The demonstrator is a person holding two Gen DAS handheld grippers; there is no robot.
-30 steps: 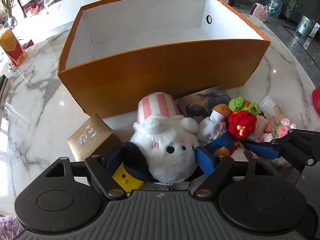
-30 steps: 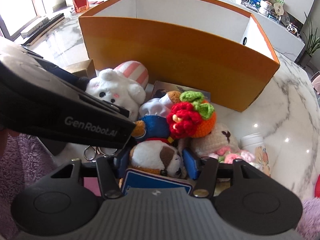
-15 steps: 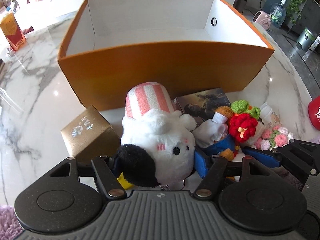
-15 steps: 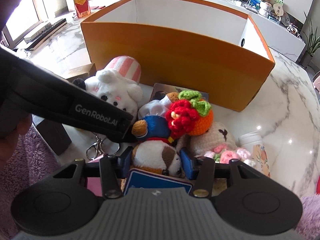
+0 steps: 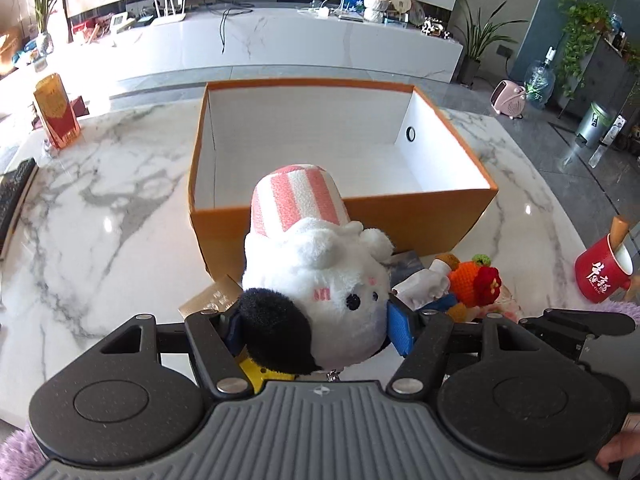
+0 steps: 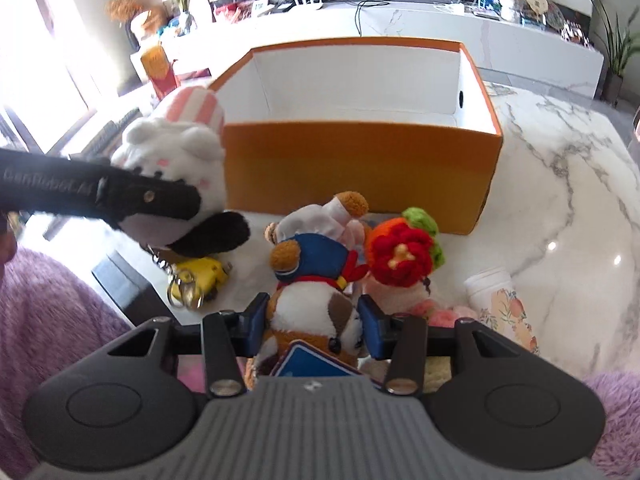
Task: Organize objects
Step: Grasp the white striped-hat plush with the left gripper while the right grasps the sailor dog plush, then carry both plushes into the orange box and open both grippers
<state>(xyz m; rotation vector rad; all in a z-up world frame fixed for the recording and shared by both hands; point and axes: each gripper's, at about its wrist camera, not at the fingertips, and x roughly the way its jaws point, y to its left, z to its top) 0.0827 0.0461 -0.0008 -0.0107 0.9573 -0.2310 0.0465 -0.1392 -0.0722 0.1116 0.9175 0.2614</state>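
My left gripper (image 5: 316, 328) is shut on a white plush dog (image 5: 320, 280) with a black ear and a pink-striped hat, and holds it in the air in front of the open orange box (image 5: 420, 216). The plush also shows in the right wrist view (image 6: 176, 160), left of the box (image 6: 360, 168). My right gripper (image 6: 314, 322) is shut on a brown-and-white plush dog (image 6: 316, 304) in a blue jacket and chef hat. A crocheted orange and red toy (image 6: 400, 252) lies beside it.
A small yellow toy with a keyring (image 6: 196, 276) lies on the marble table (image 6: 560, 200). A white bottle (image 6: 492, 284), a gold box (image 5: 212, 296), a red mug (image 5: 600, 276) and a red carton (image 5: 56, 116) stand around.
My left gripper has lifted the white plush dog off the table, up to the box's rim height. My right gripper has closed on the chef dog and raised it slightly.
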